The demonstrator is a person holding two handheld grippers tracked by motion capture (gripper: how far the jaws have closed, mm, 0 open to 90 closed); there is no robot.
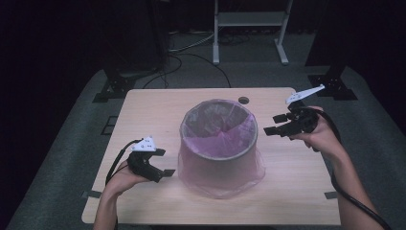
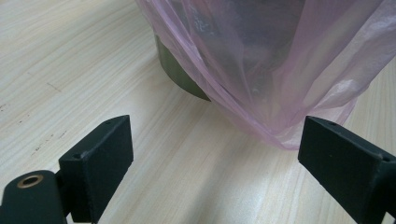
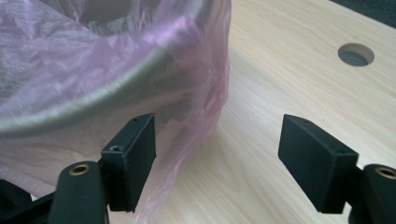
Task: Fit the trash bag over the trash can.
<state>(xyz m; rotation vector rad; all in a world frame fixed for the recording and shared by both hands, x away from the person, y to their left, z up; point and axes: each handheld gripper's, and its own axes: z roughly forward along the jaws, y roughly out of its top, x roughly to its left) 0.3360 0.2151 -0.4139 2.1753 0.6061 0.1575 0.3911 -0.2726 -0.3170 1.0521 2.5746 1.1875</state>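
Observation:
A round grey bin (image 1: 218,143) stands mid-table with a thin pink plastic bag (image 1: 221,179) draped over it and hanging down its outside. My left gripper (image 1: 167,172) rests low at the bin's left side, open, jaws pointing at the bag's hem (image 2: 285,135); nothing lies between its fingers (image 2: 100,163). My right gripper (image 1: 269,130) hovers at the bin's right rim, open. In the right gripper view the bag (image 3: 196,116) over the grey rim (image 3: 93,102) hangs just beyond the left finger (image 3: 133,154), and only bare wood lies between the jaws.
The light wooden table (image 1: 153,110) has a round cable hole (image 1: 243,100) near its far edge, also visible as the hole (image 3: 356,54). Beyond the table are a white frame (image 1: 249,28), black stands and cables on grey floor.

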